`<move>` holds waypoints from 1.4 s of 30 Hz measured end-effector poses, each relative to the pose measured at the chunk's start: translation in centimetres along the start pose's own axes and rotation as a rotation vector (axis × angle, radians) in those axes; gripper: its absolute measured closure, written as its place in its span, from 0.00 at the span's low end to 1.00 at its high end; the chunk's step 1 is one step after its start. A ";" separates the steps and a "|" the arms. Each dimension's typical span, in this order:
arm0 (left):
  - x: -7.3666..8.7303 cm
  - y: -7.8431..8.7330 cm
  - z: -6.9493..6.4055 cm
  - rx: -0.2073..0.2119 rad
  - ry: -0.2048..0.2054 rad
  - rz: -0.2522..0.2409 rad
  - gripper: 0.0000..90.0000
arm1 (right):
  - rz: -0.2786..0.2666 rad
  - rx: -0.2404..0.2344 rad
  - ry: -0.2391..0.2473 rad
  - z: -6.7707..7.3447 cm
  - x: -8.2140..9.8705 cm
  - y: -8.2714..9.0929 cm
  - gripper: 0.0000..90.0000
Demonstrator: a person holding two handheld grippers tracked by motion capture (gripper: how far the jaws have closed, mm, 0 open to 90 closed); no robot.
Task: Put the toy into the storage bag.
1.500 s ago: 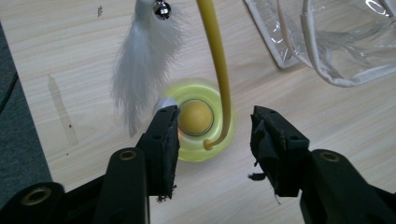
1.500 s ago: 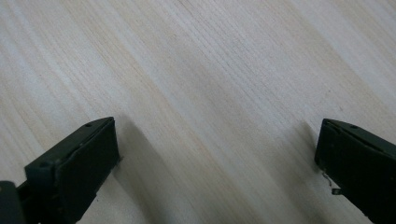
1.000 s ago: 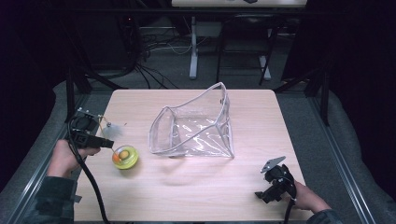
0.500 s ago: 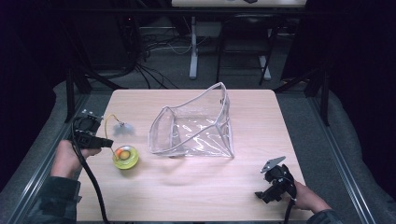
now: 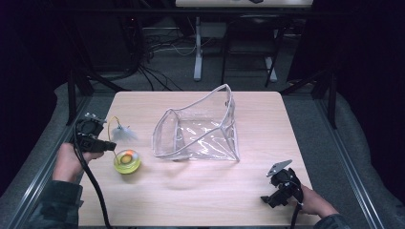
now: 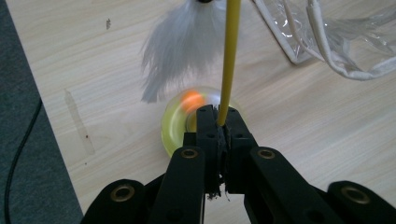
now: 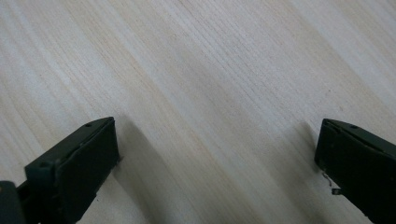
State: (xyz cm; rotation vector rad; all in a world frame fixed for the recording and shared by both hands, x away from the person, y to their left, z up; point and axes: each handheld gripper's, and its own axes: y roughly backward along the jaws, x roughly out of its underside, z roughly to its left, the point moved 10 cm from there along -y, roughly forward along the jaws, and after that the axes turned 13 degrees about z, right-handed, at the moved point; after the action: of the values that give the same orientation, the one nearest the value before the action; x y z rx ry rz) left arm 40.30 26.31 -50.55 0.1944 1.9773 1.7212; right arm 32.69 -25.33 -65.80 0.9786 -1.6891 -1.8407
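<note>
The counter (image 5: 200, 191) is presenting a pale wood-grain top with rounded corners, bare across most of its near half. A faint strip-shaped mark and a small dark speck are showing on the wood in the left gripper view. Grey carpet is surrounding the counter, and black frame rails are running along both sides. Beyond the far edge, dark cables are lying on the floor around the white foot of a stand (image 5: 197, 52); the rest of the room is sitting in darkness.

The left tool (image 5: 111, 145) is sitting at the left edge of the counter. Its jaws have just been closing and are now pinching the yellow wand (image 6: 229, 56) of a cat toy. The wand is rising from the toy's round yellow-green base (image 5: 127, 161), which is resting on the counter just right of the tool, with an orange ball (image 6: 192, 100) inside it. A white feather tuft (image 6: 180, 44) is hanging from the wand.

A clear plastic zip pouch (image 5: 198, 131) is lying open at the counter's centre, apart from the toy.

The right tool (image 7: 217, 154) is hovering at the near right corner, jaws spread wide over bare wood, gripping nothing.
</note>
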 end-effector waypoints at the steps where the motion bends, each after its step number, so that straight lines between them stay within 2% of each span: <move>1: 0.0 0.1 0.0 -0.004 0.000 -0.003 0.98 | 0.000 0.000 0.000 0.0 0.0 0.0 0.00; 12: 0.0 0.8 -0.2 -0.013 -0.015 -0.017 0.98 | 0.000 0.000 0.002 0.0 0.0 0.0 0.00; 16: 0.0 0.9 -0.4 -0.010 -0.039 -0.021 0.98 | 0.000 0.000 0.001 0.0 0.0 0.0 0.00; 26: 0.0 1.3 -0.9 -0.022 -0.066 -0.013 0.98 | 0.003 -0.001 -0.003 0.0 0.1 0.0 0.00; 33: -0.3 1.9 -1.2 -0.026 -0.080 -0.024 0.98 | 0.003 -0.001 -0.003 0.0 0.1 0.0 0.00; 42: -0.4 2.7 -1.2 -0.045 -0.105 -0.003 0.98 | 0.001 -0.001 -0.004 0.0 0.0 0.0 0.00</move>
State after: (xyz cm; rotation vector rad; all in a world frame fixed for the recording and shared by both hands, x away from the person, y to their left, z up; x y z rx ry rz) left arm 39.50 25.54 -47.77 0.2602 1.8608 1.7163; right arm 32.64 -25.35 -65.79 0.9734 -1.6904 -1.8440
